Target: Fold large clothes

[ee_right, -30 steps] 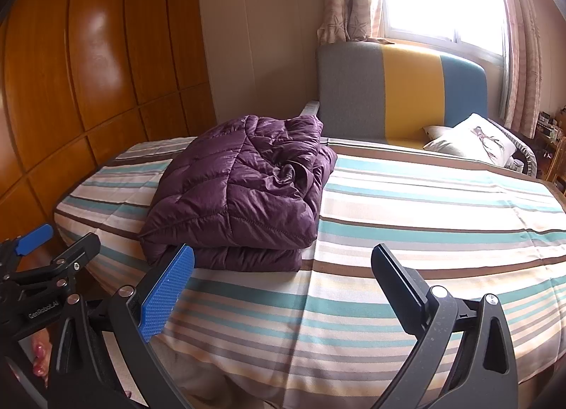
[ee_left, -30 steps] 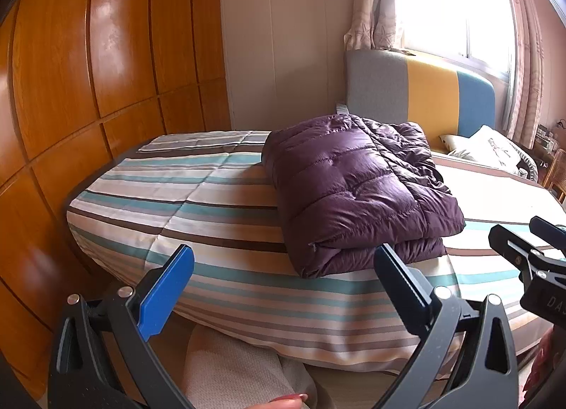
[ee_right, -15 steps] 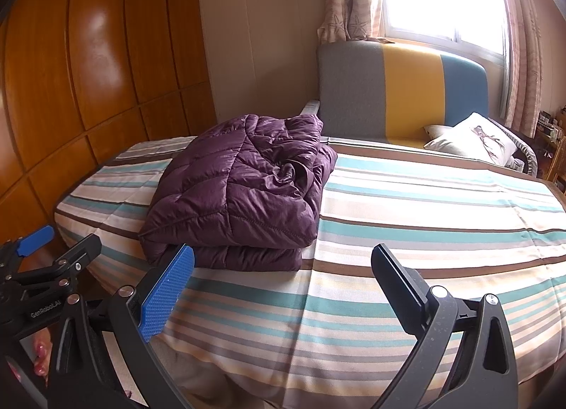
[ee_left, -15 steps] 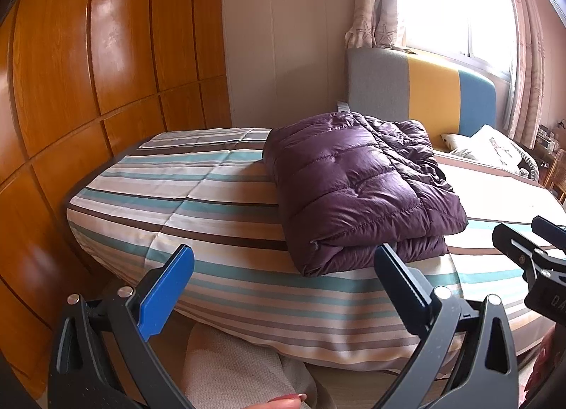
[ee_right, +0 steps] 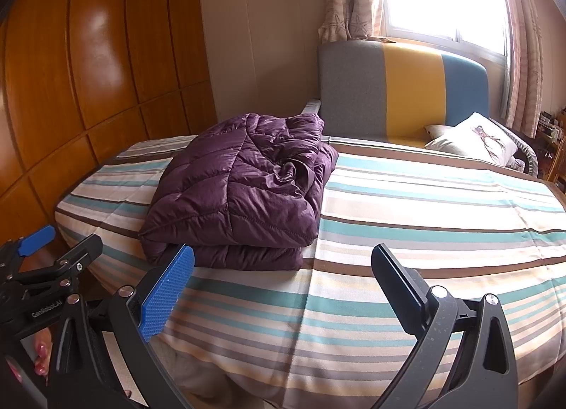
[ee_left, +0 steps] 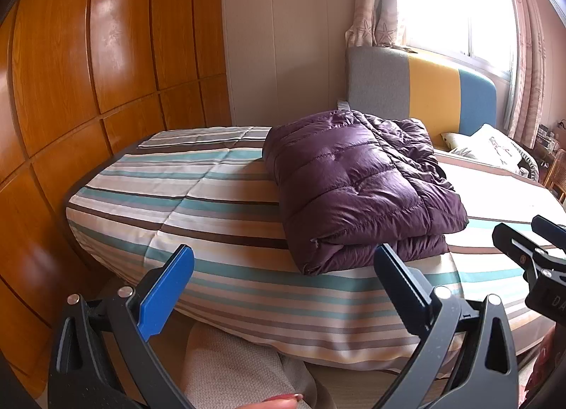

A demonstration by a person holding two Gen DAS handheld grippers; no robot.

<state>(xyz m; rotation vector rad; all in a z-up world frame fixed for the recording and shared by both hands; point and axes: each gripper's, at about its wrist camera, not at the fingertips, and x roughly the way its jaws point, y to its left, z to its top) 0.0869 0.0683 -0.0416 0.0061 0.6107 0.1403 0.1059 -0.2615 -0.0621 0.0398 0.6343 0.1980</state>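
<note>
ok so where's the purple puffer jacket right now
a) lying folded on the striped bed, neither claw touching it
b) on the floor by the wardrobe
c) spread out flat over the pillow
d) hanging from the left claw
a: the purple puffer jacket lies as a folded stack on the striped bed, while the left claw and right claw are both open and short of it.
</note>
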